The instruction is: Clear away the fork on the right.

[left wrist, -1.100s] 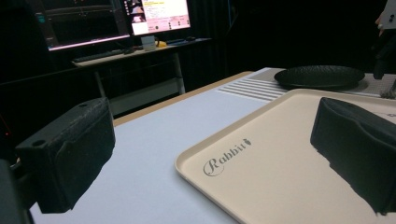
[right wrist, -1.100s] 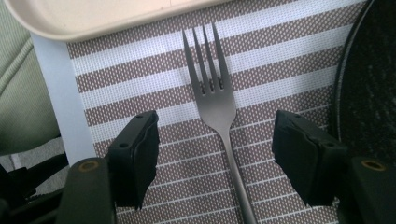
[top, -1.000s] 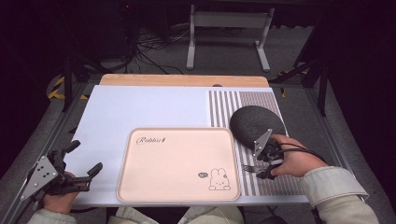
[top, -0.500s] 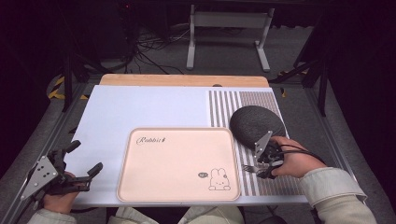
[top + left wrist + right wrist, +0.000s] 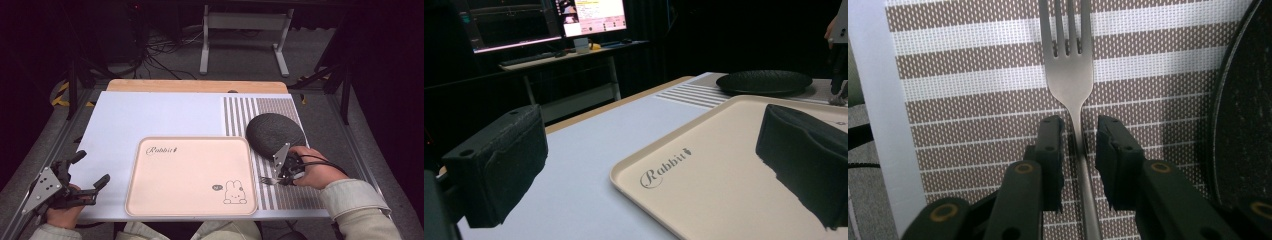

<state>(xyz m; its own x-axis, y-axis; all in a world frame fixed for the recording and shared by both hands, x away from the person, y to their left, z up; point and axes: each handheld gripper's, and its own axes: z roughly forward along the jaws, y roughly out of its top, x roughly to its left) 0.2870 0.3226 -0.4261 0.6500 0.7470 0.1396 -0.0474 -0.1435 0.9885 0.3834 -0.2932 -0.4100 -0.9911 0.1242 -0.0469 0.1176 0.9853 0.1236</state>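
High view, left to right: my left gripper waits wide open and empty off the table's corner, beside the tray. My right gripper straddles the fork's neck on the striped mat, jaws parted, just beside the dark plate. I judge closing comes next, then lifting.

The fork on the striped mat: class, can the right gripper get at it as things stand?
Probably yes. The right gripper is already at the fork, its fingers open on either side of the handle, nothing between them; the dark plate lies off to one side.
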